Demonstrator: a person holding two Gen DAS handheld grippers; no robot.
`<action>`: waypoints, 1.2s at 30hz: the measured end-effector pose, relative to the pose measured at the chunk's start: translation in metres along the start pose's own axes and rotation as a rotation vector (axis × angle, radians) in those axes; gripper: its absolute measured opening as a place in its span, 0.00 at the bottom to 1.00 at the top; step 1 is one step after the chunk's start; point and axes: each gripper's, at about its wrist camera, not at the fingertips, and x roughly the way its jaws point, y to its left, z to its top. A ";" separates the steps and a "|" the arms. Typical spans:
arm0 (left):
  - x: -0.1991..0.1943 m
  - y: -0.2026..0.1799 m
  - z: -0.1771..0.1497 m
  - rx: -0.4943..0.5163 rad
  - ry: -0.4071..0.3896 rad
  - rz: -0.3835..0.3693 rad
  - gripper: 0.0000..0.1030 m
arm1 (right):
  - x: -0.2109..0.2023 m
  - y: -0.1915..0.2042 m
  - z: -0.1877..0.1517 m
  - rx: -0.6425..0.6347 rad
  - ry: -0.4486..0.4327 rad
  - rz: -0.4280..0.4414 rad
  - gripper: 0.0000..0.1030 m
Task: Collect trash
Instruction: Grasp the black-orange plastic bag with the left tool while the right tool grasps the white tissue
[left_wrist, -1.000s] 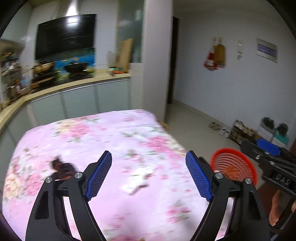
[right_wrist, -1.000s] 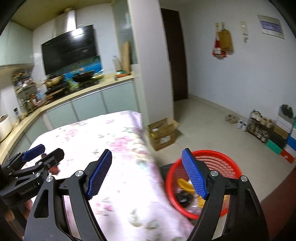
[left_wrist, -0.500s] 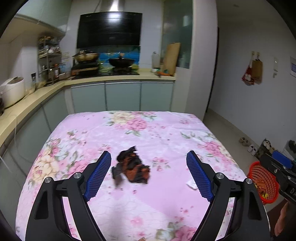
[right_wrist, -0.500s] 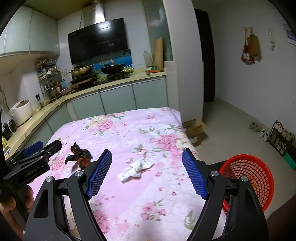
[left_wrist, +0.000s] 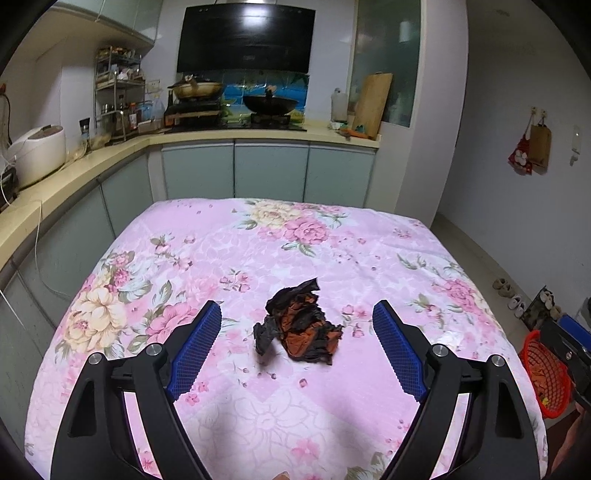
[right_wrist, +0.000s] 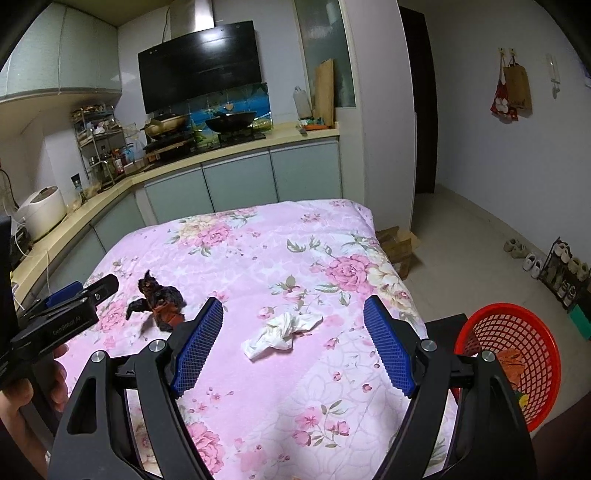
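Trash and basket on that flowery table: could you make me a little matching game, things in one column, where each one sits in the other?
Things:
1. dark wrapper
2. white tissue
3. red basket
4. wok

Places:
A. on the stove
B. on the floor beside the table
C. ahead of the left gripper
D. ahead of the right gripper

Pairs: 1-C, 2-D, 3-B, 4-A
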 end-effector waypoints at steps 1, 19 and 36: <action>0.006 0.001 0.000 -0.003 0.008 0.006 0.79 | 0.003 -0.001 -0.001 0.001 0.006 -0.001 0.74; 0.108 0.010 0.011 -0.055 0.177 -0.035 0.79 | 0.061 -0.028 -0.007 0.061 0.112 -0.015 0.74; 0.112 0.005 -0.008 -0.004 0.206 -0.066 0.40 | 0.110 -0.008 -0.021 0.012 0.220 0.012 0.74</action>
